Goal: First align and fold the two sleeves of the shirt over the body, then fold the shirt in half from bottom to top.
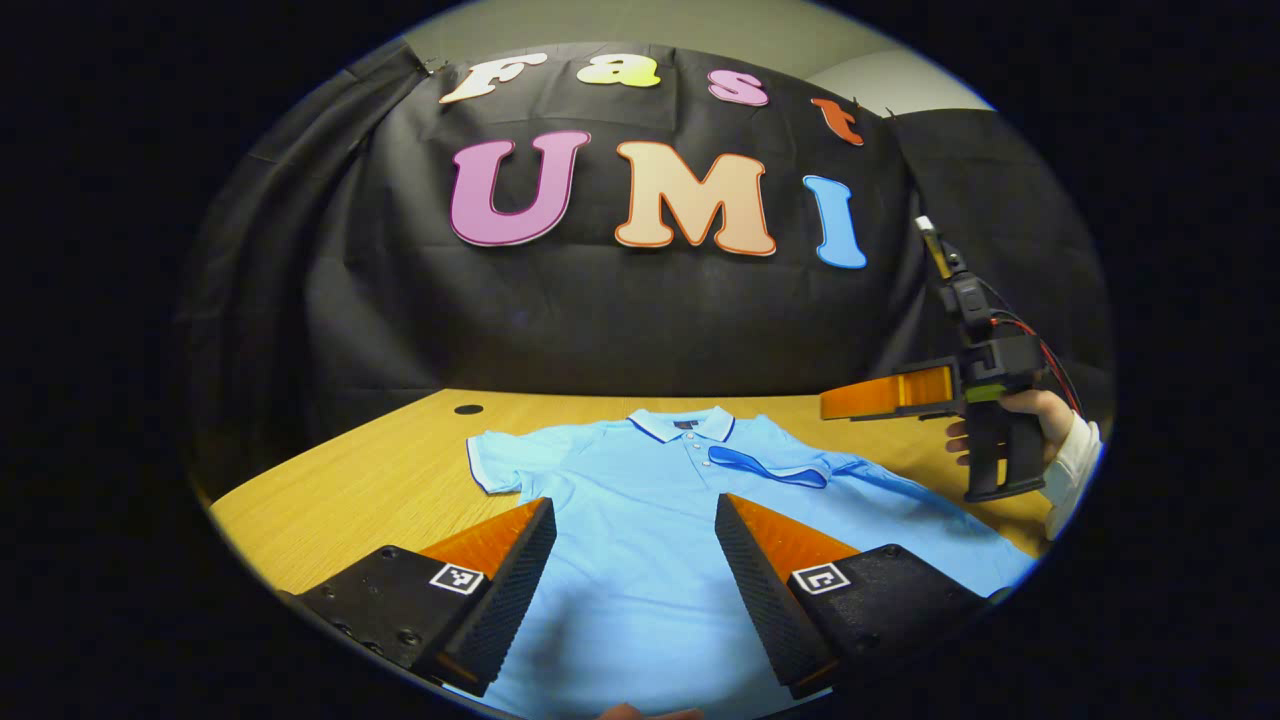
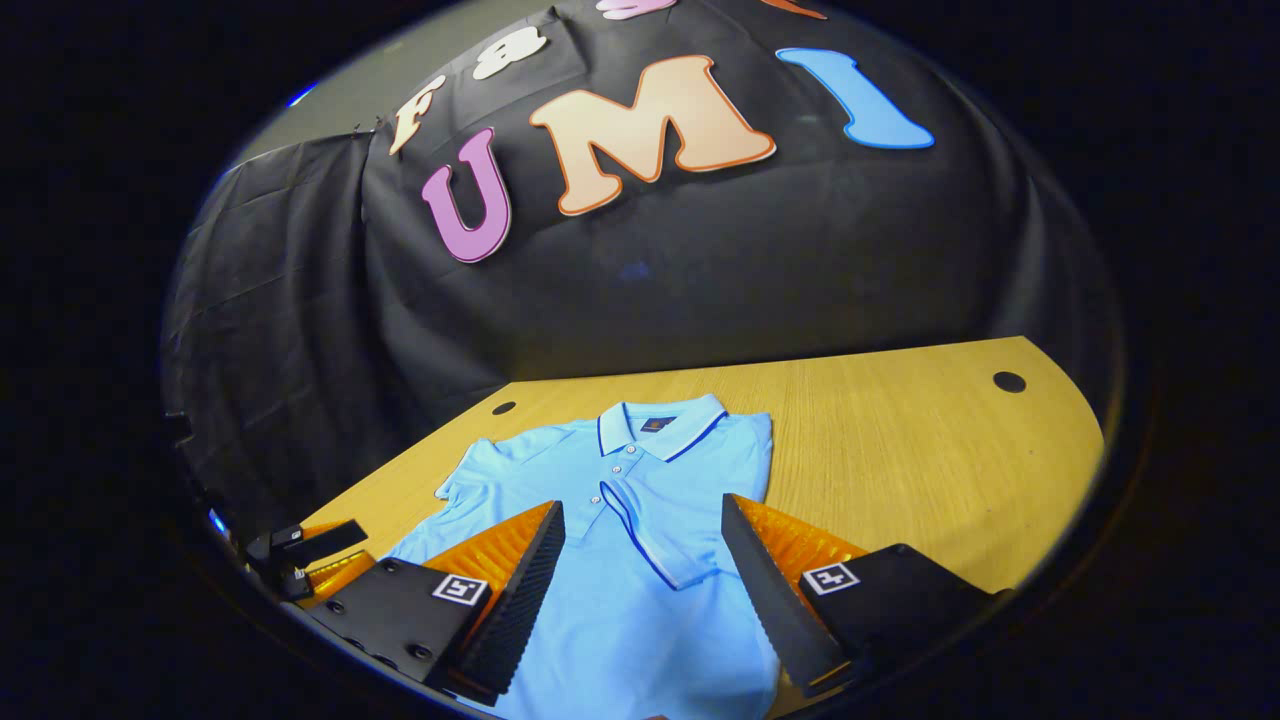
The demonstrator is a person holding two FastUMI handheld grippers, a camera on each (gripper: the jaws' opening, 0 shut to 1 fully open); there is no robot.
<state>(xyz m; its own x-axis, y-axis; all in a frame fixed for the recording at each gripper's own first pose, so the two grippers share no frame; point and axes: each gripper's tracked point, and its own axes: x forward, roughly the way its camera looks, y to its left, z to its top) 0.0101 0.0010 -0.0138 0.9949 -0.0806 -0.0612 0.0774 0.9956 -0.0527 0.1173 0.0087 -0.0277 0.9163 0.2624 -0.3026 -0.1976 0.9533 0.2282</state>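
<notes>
a light blue polo shirt lies flat on the wooden table, one sleeve folded across its body; both grippers, left gripper and right gripper, hover above the shirt wide open, holding nothing. a careless grab at the unfolded sleeve risks dragging the shirt and undoing the fold.

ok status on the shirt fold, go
Left gripper open, empty, over shirt. Right gripper open, empty, above the folded sleeve. Other sleeve flat on table, unfolded. Nothing in the way.

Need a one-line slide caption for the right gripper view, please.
Right gripper, jaws open, above a light blue polo shirt on the wooden table; one sleeve already folded over the body.
</notes>
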